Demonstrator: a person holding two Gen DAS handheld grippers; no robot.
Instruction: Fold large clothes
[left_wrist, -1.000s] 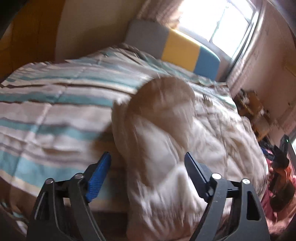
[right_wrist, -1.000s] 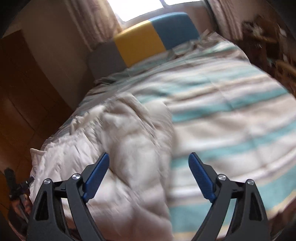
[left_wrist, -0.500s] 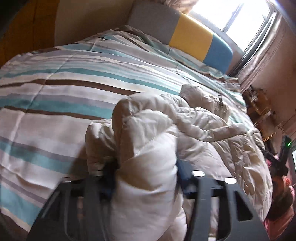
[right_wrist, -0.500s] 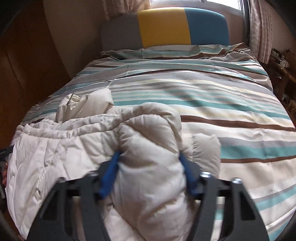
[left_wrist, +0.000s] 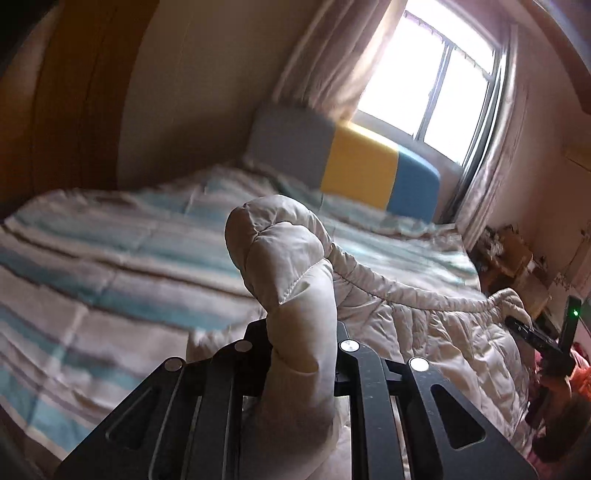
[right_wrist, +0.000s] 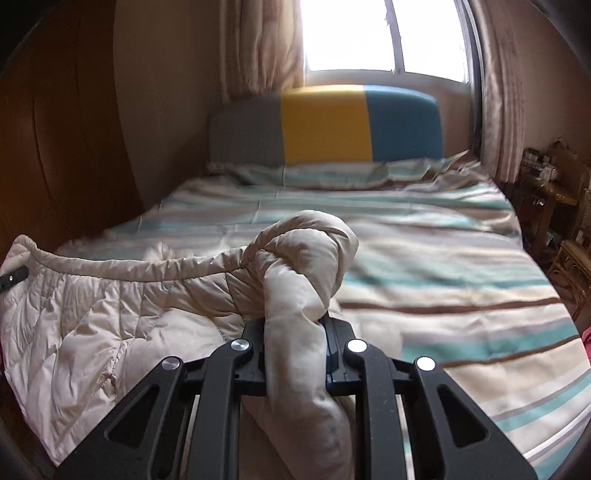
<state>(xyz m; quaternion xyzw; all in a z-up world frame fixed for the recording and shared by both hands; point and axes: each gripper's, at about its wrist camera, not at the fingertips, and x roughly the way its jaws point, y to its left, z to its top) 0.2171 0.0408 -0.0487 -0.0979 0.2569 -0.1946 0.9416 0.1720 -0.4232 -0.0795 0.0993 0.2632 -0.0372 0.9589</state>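
left gripper (left_wrist: 301, 343) clamped on a bunched corner of cream quilted puffy coat (left_wrist: 424, 325) | right gripper (right_wrist: 295, 347) likewise clamped | coat's edge spans between them, body draping onto striped bedspread (right_wrist: 443, 258) ahead | advice: raise both evenly, keep edge taut

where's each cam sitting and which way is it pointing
Left wrist: rides the left gripper, facing the headboard and window from an angle; its jaws clamp the puffy jacket.
Right wrist: rides the right gripper, facing the headboard squarely; jaws clamp the same jacket.
Shared: jacket, striped duvet, headboard, window.
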